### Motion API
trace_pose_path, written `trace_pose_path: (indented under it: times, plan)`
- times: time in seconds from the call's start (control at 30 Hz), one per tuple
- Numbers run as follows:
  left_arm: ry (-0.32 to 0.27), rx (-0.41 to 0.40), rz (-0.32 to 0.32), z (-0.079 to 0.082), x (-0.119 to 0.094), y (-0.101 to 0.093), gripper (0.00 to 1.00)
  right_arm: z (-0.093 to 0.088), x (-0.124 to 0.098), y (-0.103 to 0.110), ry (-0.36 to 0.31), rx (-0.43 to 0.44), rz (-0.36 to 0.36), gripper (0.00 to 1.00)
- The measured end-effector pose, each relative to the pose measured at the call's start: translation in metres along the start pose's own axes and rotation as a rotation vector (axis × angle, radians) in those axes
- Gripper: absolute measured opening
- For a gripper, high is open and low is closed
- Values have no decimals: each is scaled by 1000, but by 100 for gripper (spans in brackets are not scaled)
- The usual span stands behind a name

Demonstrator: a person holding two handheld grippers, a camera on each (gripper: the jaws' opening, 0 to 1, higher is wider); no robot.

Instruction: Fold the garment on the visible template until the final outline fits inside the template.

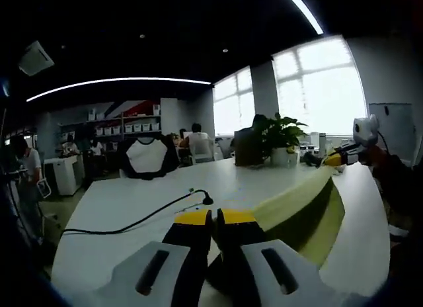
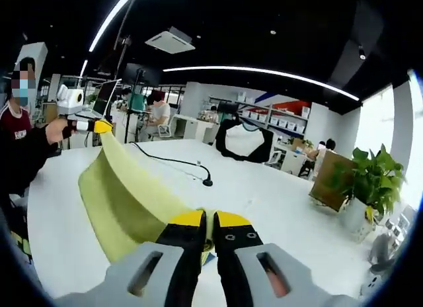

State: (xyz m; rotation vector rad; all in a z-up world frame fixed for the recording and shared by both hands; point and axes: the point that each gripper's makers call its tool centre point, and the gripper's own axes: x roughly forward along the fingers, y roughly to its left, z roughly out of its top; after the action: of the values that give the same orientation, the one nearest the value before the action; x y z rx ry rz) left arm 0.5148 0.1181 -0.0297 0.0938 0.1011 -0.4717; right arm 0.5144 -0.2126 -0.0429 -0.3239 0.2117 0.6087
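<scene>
Two grippers hold one yellow-green garment (image 2: 125, 201) stretched between them above the white tabletop (image 1: 132, 208). In the left gripper view the left gripper (image 1: 214, 219) has its yellow-tipped jaws pressed together on a near corner of the cloth, and the garment (image 1: 297, 201) runs away from it as a long taut band towards the right gripper (image 1: 334, 159), which grips the far end near the tabletop's right edge. In the right gripper view the right gripper (image 2: 209, 221) is likewise clamped on the fabric with its jaws nearly touching, and the band rises to the left gripper (image 2: 100, 126), held by a person in a dark sleeve (image 2: 26, 155). The garment's long axis lies along the line between the two grippers, its lower edge sagging to the tabletop. A black cable (image 1: 132, 221) crosses the middle of the tabletop and ends in a small stub. A black-and-white shirt (image 1: 147, 156) stands at the far edge, and a white pot holding a green plant (image 1: 281, 138) sits at the far corner.
</scene>
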Motion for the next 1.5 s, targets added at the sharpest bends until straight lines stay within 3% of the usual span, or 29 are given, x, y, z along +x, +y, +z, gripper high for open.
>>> trace_pose_path:
  times: [0.37,0.5,0.6,0.9,0.97,1.1,1.17,1.33,1.43,1.5]
  plan:
    - [206,-47,24,-83,52,23,4,-65,71,-9,165,105,47,2]
    - [271,-60,9,-106,59,22,4,-88,86,-7,247,29,91,3]
    - [306,-66,9,-117,62,25,4,-101,94,-4,271,57,128,3]
    - [369,-33,63,-139,63,46,1,-127,110,-15,303,147,124,6]
    - [375,-40,61,-142,61,48,1,-124,110,-16,281,148,126,8]
    - [364,-4,67,-141,56,55,1,-120,108,-29,242,85,100,21]
    - [369,11,50,-142,54,53,1,-114,106,-28,203,27,130,28]
    - [335,143,5,-129,49,52,8,-101,93,-44,130,-52,96,40]
    - [317,196,-76,-117,46,43,12,-92,85,-53,88,-96,88,48]
    - [310,276,-115,-108,44,40,18,-87,80,-55,70,-156,103,54]
